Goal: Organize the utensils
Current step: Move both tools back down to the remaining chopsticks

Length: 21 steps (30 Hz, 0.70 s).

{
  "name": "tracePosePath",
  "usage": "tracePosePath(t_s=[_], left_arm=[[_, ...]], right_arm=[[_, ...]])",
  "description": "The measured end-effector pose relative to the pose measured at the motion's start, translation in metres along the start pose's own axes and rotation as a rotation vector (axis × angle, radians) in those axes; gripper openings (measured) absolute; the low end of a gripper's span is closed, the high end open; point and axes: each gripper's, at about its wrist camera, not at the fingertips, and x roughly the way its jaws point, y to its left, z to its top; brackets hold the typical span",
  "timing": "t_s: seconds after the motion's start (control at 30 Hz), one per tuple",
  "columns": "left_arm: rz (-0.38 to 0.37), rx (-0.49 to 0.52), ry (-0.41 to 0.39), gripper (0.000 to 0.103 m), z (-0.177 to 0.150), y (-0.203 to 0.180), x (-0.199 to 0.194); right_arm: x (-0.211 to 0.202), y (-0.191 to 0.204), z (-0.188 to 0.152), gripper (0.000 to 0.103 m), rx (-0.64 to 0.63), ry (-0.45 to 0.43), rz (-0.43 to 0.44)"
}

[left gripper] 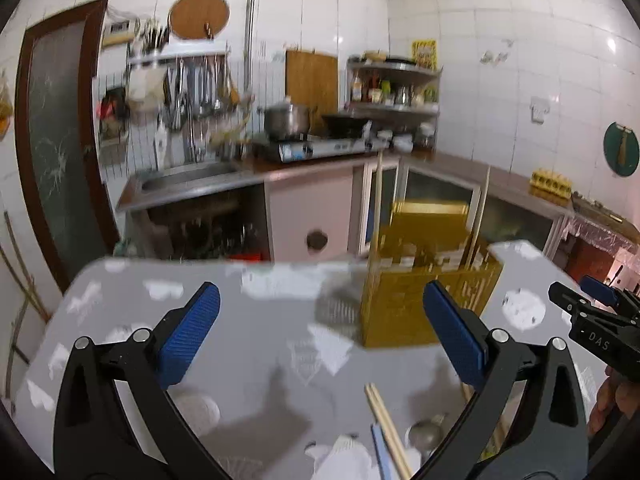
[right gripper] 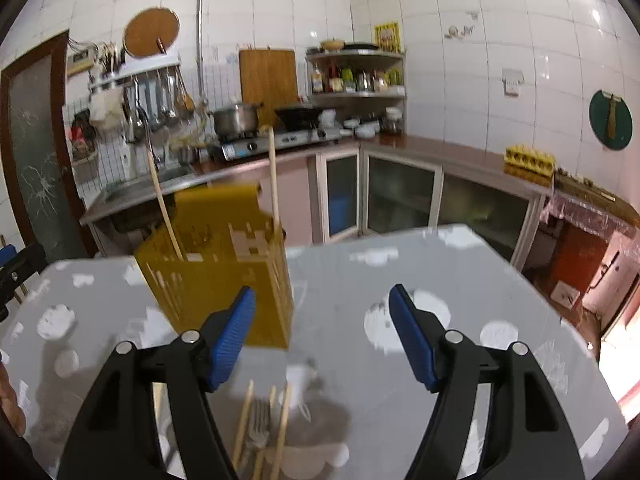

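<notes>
Utensils (right gripper: pixel 256 428): wooden sticks, metal fork | holder (right gripper: pixel 224 276): yellow perforated box | left tool (left gripper: pixel 320 332), right tool (right gripper: pixel 322 336): spread, empty

Yellow perforated plastic utensil holder (right gripper: pixel 224 280) stands on grey cloud-patterned table (right gripper: pixel 460 280), toward its far side. Two wooden chopsticks (right gripper: pixel 273 172) stand upright in it. Loose wooden chopsticks (right gripper: pixel 244 420) and metal fork (right gripper: pixel 258 424) lie on table nearer the camera. Steel-topped kitchen counter (right gripper: pixel 440 156) behind table.
</notes>
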Motion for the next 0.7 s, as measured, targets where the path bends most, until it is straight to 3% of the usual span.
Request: tracePosePath(t_s=[0.3,0.5,0.7], left_arm=[[0.016,-0.02,0.188,0.098,-0.053,0.006,0.06],[0.017,0.009,0.248,0.098,-0.071,0.001,0.077],[0.002,-0.034,0.34,0.098,-0.081,0.004,0.091]], right_arm=[[0.048,-0.002,-0.055,0.068,-0.003,0.16,-0.018],[0.063,-0.002,-0.068,0.068,0.022,0.246,0.002],[0.07,0.004,-0.073,0.068,-0.01,0.281,-0.016]])
